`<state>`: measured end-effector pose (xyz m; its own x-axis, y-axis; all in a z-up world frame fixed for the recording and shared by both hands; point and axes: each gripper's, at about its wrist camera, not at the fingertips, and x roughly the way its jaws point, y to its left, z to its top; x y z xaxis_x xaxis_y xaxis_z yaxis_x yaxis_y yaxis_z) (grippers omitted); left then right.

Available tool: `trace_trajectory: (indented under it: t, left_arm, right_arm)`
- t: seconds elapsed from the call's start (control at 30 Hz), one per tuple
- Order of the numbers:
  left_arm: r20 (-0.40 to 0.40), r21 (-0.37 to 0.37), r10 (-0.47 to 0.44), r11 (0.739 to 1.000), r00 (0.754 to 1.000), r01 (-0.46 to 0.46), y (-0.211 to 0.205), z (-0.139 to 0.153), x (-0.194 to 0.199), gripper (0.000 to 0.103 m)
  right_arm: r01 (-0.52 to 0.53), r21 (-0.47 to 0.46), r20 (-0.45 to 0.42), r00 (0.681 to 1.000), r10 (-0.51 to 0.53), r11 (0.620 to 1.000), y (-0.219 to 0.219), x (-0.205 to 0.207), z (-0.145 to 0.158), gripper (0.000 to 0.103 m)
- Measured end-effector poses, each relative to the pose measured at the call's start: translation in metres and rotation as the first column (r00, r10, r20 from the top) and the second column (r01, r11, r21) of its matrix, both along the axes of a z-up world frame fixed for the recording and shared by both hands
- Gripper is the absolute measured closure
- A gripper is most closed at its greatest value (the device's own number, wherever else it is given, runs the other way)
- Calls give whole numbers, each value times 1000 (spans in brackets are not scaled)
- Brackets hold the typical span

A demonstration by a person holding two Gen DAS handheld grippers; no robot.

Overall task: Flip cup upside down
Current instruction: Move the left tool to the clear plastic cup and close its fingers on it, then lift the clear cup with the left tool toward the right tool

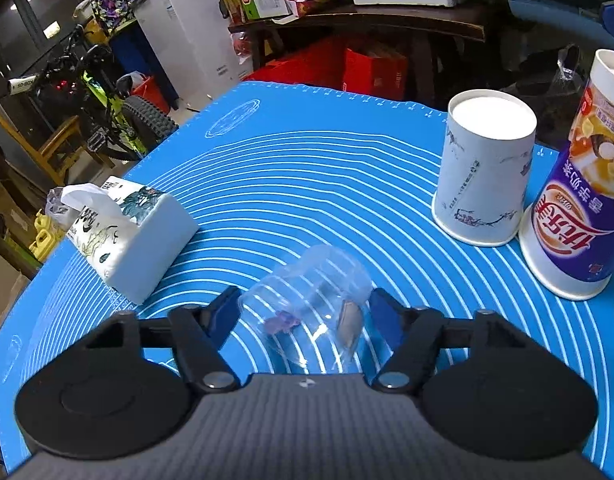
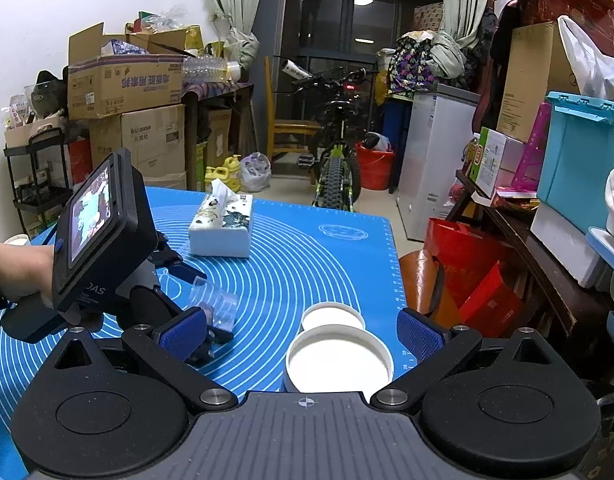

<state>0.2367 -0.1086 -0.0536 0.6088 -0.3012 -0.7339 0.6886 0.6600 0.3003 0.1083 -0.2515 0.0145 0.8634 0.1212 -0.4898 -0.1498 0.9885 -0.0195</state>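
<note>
A clear plastic cup [image 1: 307, 300] sits between the blue pads of my left gripper [image 1: 303, 312], just above the blue mat [image 1: 307, 168]. The pads stand close to its sides; contact is not clearly visible. In the right wrist view the same cup [image 2: 213, 300] shows tilted in the left gripper [image 2: 191, 296]. My right gripper [image 2: 303, 336] is open and empty, hovering over two upside-down paper cups: a white one [image 2: 333, 316] and a larger one [image 2: 339, 364]. They also show in the left wrist view: the white cup [image 1: 485, 168] and the purple printed cup [image 1: 579, 200].
A white tissue box [image 1: 123, 228] stands on the left of the mat, also in the right wrist view [image 2: 223, 224]. Beyond the mat's edges are a bicycle [image 2: 339, 148], red bags [image 2: 467, 272], boxes and a dark shelf [image 1: 367, 20].
</note>
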Motion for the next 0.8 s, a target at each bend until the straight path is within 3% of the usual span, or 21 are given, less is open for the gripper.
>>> trace_trajectory:
  t: [0.27,0.8]
  left_arm:
    - [-47,-69,70,995,996,-74,8,6,-4,35]
    - [-85,-88,138,985,987,-146,33,21,-56,35]
  right_arm:
    - [6,5,1,1000,-6,1000,-1,-3,-1,2]
    - [-18,26,11,1000,18,999,2,-20,6,2]
